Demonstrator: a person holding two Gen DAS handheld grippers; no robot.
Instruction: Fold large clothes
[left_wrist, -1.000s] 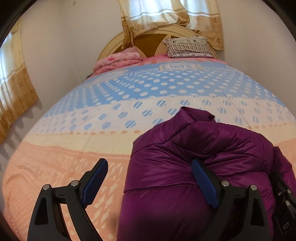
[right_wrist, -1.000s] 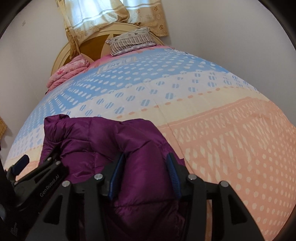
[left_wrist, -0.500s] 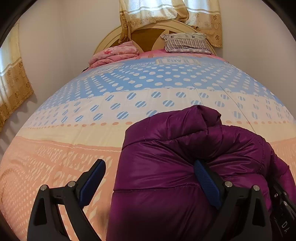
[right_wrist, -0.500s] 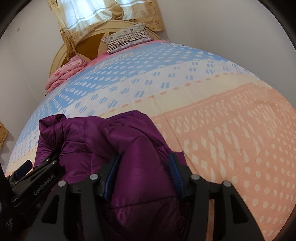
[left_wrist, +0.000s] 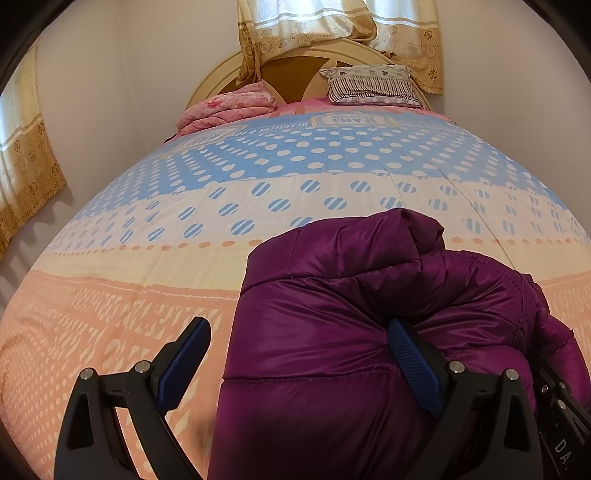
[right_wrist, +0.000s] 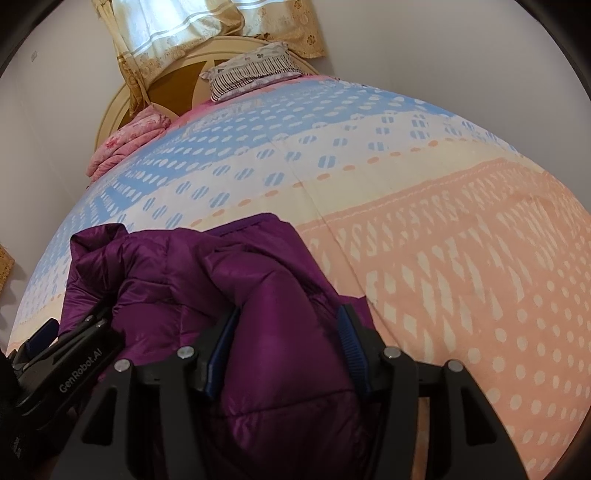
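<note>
A puffy purple jacket (left_wrist: 351, 332) lies bunched near the front of the bed, also seen as the purple jacket (right_wrist: 192, 280) in the right wrist view. My left gripper (left_wrist: 299, 325) stands wide open. Its right pad touches the jacket's side and its left pad is clear of the fabric, over the quilt. My right gripper (right_wrist: 288, 314) is shut on a thick fold of the jacket, which fills the whole gap between its blue pads. Each gripper shows at the edge of the other's view: left gripper (right_wrist: 66, 354), right gripper (left_wrist: 561, 424).
The bed's quilt (left_wrist: 258, 177) has blue dotted, cream and peach bands. A striped pillow (left_wrist: 373, 86) and a folded pink blanket (left_wrist: 229, 107) lie by the round headboard (left_wrist: 295, 62). Curtains (left_wrist: 332, 33) hang behind it, and walls close in on both sides.
The right gripper's jaws have widened a little around the fold. The jacket has puffed out and spread slightly to the left between the left gripper's fingers. Both hands stayed nearly in place.
</note>
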